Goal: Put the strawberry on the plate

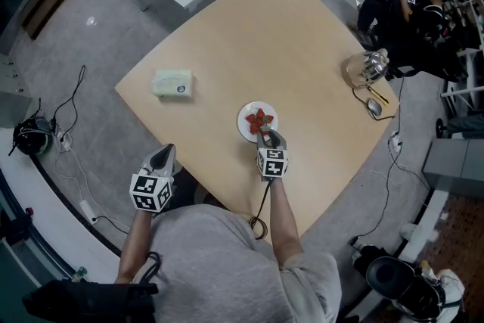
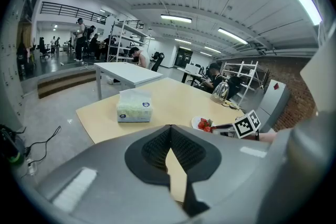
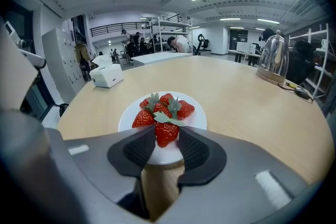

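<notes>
The right gripper [image 3: 167, 129] was closed on a strawberry [image 3: 166, 136], its two dark pads pressing on the fruit's sides with the green leaves showing just above them. The held strawberry sat directly at the gripper's tips, over the near part of a white plate [image 3: 195, 121]; whether it rested on the plate or hung just above it could not be told. Just beyond the tips, several other strawberries [image 3: 185, 109] lay clustered on the plate, the nearest of them just beside the held one. Farther ahead and to the left of this gripper a tissue box [image 3: 106, 75] stood on the pale wooden tabletop [image 1: 302, 34], and well off to its right, near the tabletop's far edge, stood a kettle [image 3: 273, 63] on its base. The left gripper [image 2: 170, 131] was at the near edge of the tabletop, well apart to the left of the right gripper, its jaws pressed together at the tips with nothing between them. From it, the tissue box lay ahead and slightly left, and the plate with the right gripper lay ahead to the right.
</notes>
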